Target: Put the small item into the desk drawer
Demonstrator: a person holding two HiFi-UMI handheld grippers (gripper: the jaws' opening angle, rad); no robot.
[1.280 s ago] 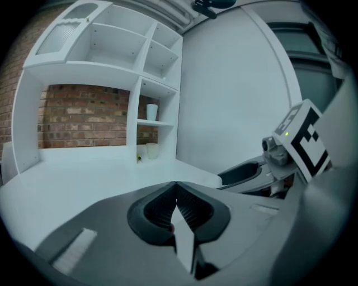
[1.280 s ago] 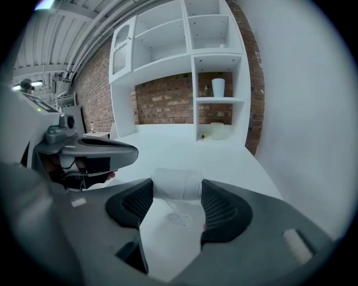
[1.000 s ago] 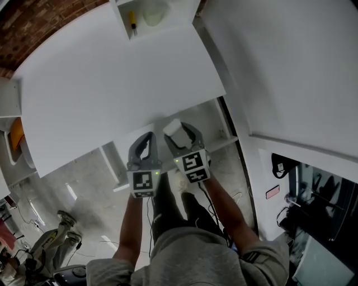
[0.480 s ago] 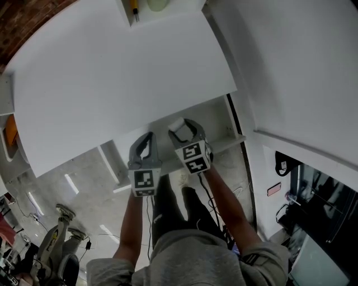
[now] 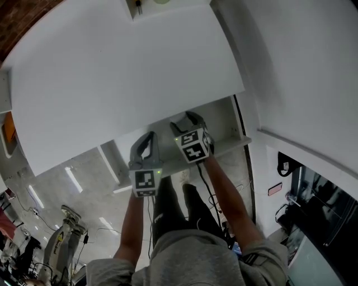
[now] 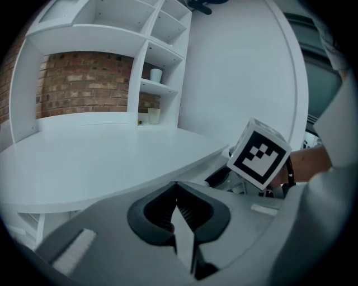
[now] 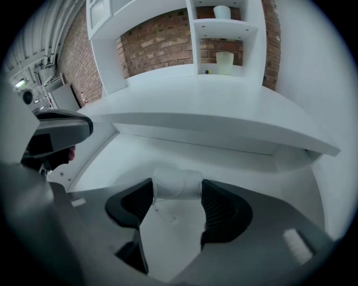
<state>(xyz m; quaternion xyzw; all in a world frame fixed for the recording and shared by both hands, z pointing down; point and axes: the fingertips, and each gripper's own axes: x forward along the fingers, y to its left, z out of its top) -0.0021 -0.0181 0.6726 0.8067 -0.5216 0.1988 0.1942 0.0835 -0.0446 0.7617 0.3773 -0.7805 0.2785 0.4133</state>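
Note:
A small white roll (image 7: 178,183) is pinched end to end between the pads of my right gripper (image 7: 178,192). That gripper (image 5: 187,124) points steeply down over the open desk drawer (image 5: 226,120), whose white floor (image 7: 168,153) lies just under the roll. In the head view the jaws and marker cube hide the roll. My left gripper (image 5: 147,139) hangs just left of it at the desk's front edge, jaws shut and empty (image 6: 175,205). The right gripper's marker cube (image 6: 258,153) shows in the left gripper view.
The white desk top (image 5: 117,78) overhangs the drawer's back. A shelf unit at the desk's far end holds a pale cup (image 7: 224,61) and a second one (image 7: 222,12) above. A white wall panel (image 5: 302,67) stands to the right. The person's legs (image 5: 173,206) are below.
Both grippers have come down toward the drawer. The right one has tipped further downward with the roll, which its jaws now hide in the head view.

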